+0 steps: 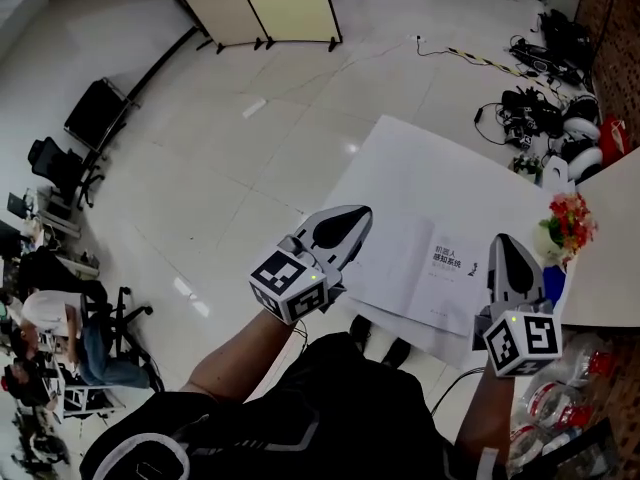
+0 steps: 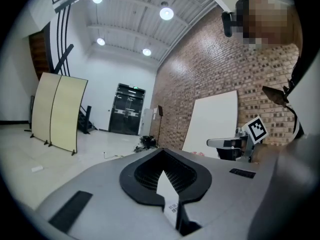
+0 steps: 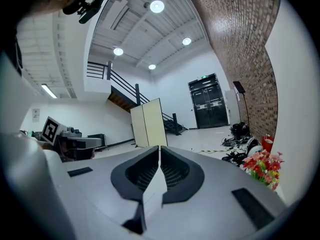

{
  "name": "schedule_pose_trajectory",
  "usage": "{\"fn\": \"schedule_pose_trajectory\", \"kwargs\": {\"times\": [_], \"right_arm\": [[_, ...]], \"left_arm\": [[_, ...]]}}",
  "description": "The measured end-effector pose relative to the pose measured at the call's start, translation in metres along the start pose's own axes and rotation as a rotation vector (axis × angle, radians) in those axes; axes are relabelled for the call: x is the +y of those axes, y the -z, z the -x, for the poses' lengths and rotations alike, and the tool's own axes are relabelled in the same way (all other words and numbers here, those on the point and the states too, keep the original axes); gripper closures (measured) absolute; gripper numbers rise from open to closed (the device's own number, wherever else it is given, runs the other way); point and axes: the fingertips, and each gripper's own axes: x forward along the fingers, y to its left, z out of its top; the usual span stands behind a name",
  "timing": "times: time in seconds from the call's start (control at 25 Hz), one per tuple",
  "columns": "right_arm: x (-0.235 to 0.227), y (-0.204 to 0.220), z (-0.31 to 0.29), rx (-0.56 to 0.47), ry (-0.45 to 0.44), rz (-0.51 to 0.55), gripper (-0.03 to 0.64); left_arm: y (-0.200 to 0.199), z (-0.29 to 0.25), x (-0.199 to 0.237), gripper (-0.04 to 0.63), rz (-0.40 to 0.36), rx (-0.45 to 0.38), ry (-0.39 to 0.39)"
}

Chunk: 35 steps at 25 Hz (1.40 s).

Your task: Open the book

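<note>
1. White counter (image 1: 430, 163) carries the book (image 1: 415, 268) near the edge closest to the person. The book is pale, with a small block of print facing up on its right half.
2. Left gripper (image 1: 350, 226) is at the book's left edge. Its fingers (image 2: 142, 181) are pressed together on a white printed sheet of the book.
3. Right gripper (image 1: 507, 253) is at the book's right edge. Its fingers (image 3: 132, 176) are likewise pinching a thin white edge of it.
4. Red and yellow flowers (image 1: 568, 223) stand just right of the book.
5. Farther off on the glossy floor are a folding screen (image 1: 255, 3), tangled cables and gear (image 1: 535, 113), and a seated person (image 1: 60, 328).
</note>
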Motion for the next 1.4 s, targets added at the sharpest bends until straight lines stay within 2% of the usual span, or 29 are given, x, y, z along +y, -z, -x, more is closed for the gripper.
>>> {"fn": "schedule_pose_trajectory", "kwargs": {"times": [0.16, 0.28, 0.36, 0.44, 0.64, 0.72, 0.88, 1.0, 1.16, 1.24, 1.4], "right_arm": [[0.012, -0.006, 0.007, -0.045, -0.002, -0.006, 0.611], [0.044, -0.010, 0.014, -0.066, 0.021, 0.010, 0.611], [0.072, -0.013, 0.020, -0.066, 0.042, 0.041, 0.611], [0.101, -0.015, 0.025, -0.068, 0.065, 0.069, 0.611], [0.183, 0.009, 0.032, -0.068, 0.092, 0.051, 0.611], [0.210, 0.012, 0.046, -0.049, 0.096, 0.051, 0.611], [0.246, 0.006, 0.087, -0.039, 0.117, 0.059, 0.611], [0.266, 0.001, 0.121, -0.053, 0.102, 0.055, 0.611], [0.268, 0.001, 0.181, -0.085, 0.113, 0.051, 0.611], [0.267, 0.009, 0.214, -0.087, 0.109, 0.061, 0.611], [0.269, 0.021, 0.283, -0.092, 0.063, 0.094, 0.611]], "left_arm": [[-0.006, 0.022, -0.011, 0.600, -0.022, -0.018, 0.001], [-0.020, 0.055, -0.014, 0.599, -0.028, -0.067, 0.026], [-0.025, 0.082, -0.001, 0.599, -0.022, -0.076, -0.015], [-0.021, 0.107, 0.018, 0.599, -0.007, -0.040, -0.071], [-0.009, 0.182, 0.033, 0.600, -0.021, -0.055, 0.038], [-0.008, 0.205, 0.028, 0.598, 0.006, -0.057, 0.077], [-0.008, 0.237, -0.003, 0.599, 0.035, -0.062, 0.160], [-0.011, 0.259, -0.031, 0.600, 0.035, -0.071, 0.185], [-0.005, 0.279, -0.084, 0.599, -0.011, -0.070, 0.220], [0.001, 0.290, -0.113, 0.598, -0.024, -0.069, 0.214], [0.014, 0.313, -0.171, 0.598, -0.003, -0.050, 0.165]]}}
